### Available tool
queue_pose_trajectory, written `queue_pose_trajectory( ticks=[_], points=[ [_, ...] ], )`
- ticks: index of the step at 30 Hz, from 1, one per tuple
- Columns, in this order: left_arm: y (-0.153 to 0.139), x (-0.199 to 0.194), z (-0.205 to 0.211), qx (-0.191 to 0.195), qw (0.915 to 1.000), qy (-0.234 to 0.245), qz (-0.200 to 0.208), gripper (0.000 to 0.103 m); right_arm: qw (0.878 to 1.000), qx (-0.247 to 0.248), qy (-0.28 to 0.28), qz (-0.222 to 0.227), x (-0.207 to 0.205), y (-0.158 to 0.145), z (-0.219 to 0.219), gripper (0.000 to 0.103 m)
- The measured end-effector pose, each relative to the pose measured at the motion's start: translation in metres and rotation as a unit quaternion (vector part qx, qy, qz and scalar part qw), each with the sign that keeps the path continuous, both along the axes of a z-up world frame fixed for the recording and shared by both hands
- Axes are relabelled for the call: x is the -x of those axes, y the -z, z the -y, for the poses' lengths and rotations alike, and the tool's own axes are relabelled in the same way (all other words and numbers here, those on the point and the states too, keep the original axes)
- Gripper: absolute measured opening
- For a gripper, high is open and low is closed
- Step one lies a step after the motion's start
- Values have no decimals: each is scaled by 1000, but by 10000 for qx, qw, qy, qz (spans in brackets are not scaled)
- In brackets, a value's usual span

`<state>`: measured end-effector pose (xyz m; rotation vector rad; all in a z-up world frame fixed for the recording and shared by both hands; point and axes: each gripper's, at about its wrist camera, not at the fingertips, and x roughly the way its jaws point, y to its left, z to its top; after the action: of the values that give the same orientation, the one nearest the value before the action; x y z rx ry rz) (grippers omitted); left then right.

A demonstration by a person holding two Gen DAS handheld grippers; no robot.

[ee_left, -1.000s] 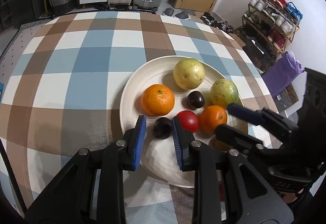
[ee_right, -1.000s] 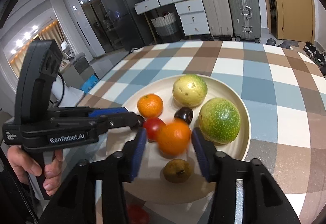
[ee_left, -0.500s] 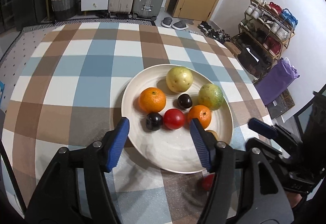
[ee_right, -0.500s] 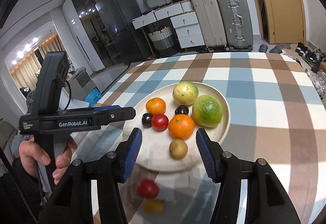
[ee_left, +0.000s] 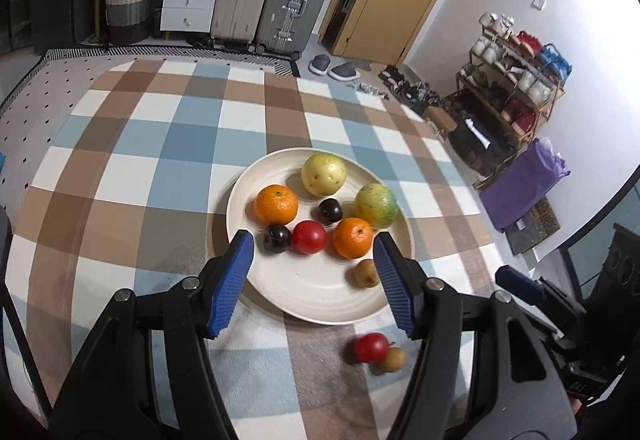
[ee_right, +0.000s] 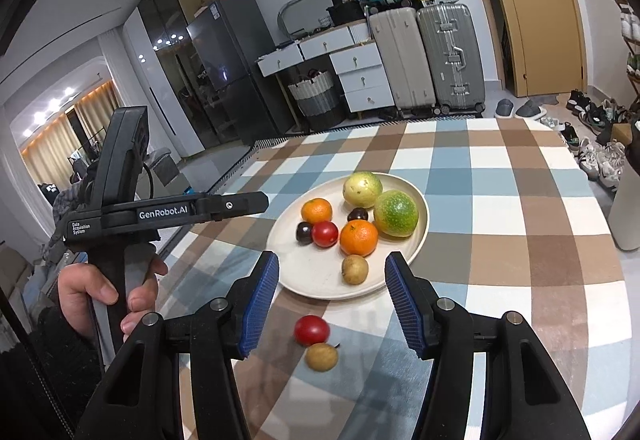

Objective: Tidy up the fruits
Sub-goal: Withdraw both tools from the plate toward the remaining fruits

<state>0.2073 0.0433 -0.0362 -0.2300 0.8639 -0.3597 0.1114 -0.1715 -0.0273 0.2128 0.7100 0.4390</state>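
Observation:
A cream plate [ee_left: 312, 292] on the checked cloth holds two oranges [ee_left: 277, 204], two dark plums [ee_left: 277, 238], a red tomato [ee_left: 309, 237], a yellow fruit [ee_left: 323, 174], a green fruit [ee_left: 376, 206] and a small brown fruit [ee_left: 365, 273]. A second red tomato [ee_right: 312, 330] and another small brown fruit [ee_right: 322, 357] lie touching on the cloth just in front of the plate. My left gripper [ee_left: 312, 236] hangs open above the plate's near rim, holding nothing. My right gripper [ee_right: 333, 258] is open too, above the two loose fruits.
The checked table [ee_left: 168, 144] is round, and its edges fall away on all sides. A pale upright container [ee_right: 630, 208] stands at its right edge. A person's hand [ee_right: 100, 292] holds the left gripper's handle. Suitcases, drawers and a shoe rack stand beyond.
Both grippers drew back and up from the plate. The left jaws opened and left a dark plum on the plate. The orange once between the right fingers now lies on the plate.

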Motion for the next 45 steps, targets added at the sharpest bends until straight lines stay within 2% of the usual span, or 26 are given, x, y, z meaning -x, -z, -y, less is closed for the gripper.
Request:
queue_pose_trajectory(
  ticks=[7,14,15,18,22,25,33,36,42,43,45],
  points=[
    [-20,40,-14,105,9996,-196,200,62,9999,-10,-56,127,19,-12,-8,61],
    [-29,92,-21,185,9974,-543,432,76,9995,81,-218,229,43,-17,-21,62],
    [-31,102,-20,153,9968,-595,502,81,9994,80,-229,241,47,-17,-22,63],
    [-30,124,-16,88,9960,-651,600,84,9993,99,-222,271,58,-17,-24,70],
    [-25,146,-10,-54,9960,-698,557,88,9994,131,-200,269,72,-14,-23,72],
    [-18,160,-12,-55,9948,-844,568,101,9996,162,-149,195,80,-6,-20,75],
    [14,175,-14,-276,9938,-946,512,102,9998,109,-104,-164,87,24,-13,78],
    [30,171,-15,-340,9937,-980,421,102,9996,105,-79,-263,85,35,-12,85],
    [62,156,-18,-382,9944,-980,115,102,9982,44,-66,-591,74,57,-12,86],
    [68,153,-18,-376,9948,-948,53,102,9980,59,-64,-630,71,60,-13,88],
    [76,147,-18,-339,9952,-920,-22,102,9979,41,-62,-649,68,64,-13,98]
  ],
)
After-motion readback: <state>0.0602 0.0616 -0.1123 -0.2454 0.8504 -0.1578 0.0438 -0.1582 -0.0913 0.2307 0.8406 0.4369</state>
